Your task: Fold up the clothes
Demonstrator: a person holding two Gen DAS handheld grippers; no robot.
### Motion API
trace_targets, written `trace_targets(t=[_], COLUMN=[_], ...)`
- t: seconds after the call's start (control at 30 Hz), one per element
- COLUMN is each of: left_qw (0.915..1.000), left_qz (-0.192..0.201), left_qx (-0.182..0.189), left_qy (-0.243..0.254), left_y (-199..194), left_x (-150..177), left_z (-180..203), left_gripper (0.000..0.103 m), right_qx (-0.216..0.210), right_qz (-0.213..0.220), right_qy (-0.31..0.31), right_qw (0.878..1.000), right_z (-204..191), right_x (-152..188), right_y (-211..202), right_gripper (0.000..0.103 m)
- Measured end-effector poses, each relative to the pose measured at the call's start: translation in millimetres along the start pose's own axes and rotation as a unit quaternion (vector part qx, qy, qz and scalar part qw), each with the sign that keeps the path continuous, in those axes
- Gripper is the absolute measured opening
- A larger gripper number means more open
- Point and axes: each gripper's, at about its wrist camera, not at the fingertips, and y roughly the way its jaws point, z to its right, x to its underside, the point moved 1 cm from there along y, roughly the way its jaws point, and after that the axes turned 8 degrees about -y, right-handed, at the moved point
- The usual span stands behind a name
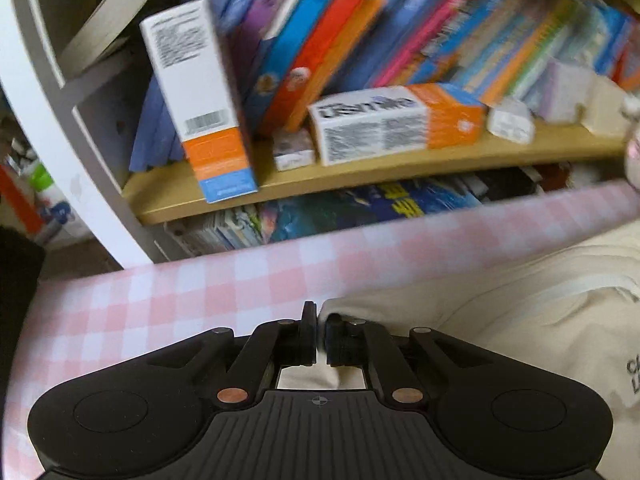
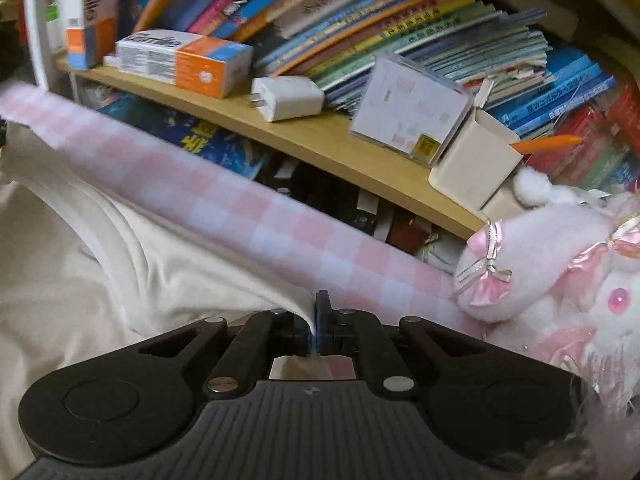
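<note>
Low in the left wrist view, the left gripper [image 1: 319, 330] has its fingers pressed together, with a fold of the cream garment [image 1: 500, 312] caught between them; the cloth shows again through the gap behind the tips. The garment fills the lower right of that frame, lying on a pink-and-white checked sheet [image 1: 160, 292], with dark lettering at the right edge, too cut off to read.

In the right wrist view, the right gripper [image 2: 315, 320] is likewise pinching the cream garment [image 2: 120, 280]: a pale edge of fabric rises into the closed fingers at lower centre. The cloth spreads across the lower left of the frame in soft ridges, and the checked sheet [image 2: 248, 216] runs as a diagonal band from upper left to lower right just behind it.

Behind the sheet stands a wooden shelf [image 2: 320, 140] packed with leaning books [image 2: 400, 20]. On the shelf board lie an orange-and-white box [image 2: 184, 60], a white charger plug [image 2: 286, 98], a clear case [image 2: 412, 116] propped at an angle, and an open white carton [image 2: 472, 168]. A pink plush toy [image 2: 560, 260] with ribbon bows sits at the right edge, touching the sheet. The left view shows a second orange-and-white box [image 1: 196, 100] standing upright at upper left.
</note>
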Motion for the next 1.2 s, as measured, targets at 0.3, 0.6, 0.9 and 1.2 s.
trace_targets(t=[0.3,0.6,0.9,1.2], left_qw=[0.9995,0.9952,0.9975,0.9959], left_qz=[-0.030,0.036,0.064,0.037], left_qx=[-0.007,0.026,-0.009,-0.038], left_qy=[0.004,0.087,-0.030,-0.073], left_y=[22,-53,-156,-200], left_x=[-7,30,148,237], left_z=[-6,-11,-40,-15], left_gripper=[0.016,0.068,0.069,0.069], right_qx=[0.006,-0.006,-0.011,-0.019], right_qz=[-0.032,0.010,0.055,0.075], right_qy=[0.004,0.008,0.055,-0.039], right_qw=[0.999,1.000,0.997,0.996], right_z=[-4,4,9,-66], right_x=[-16,10,115,187], right_y=[34,-14,-118,-158], right_gripper=[0.007,0.061,0.062,0.058])
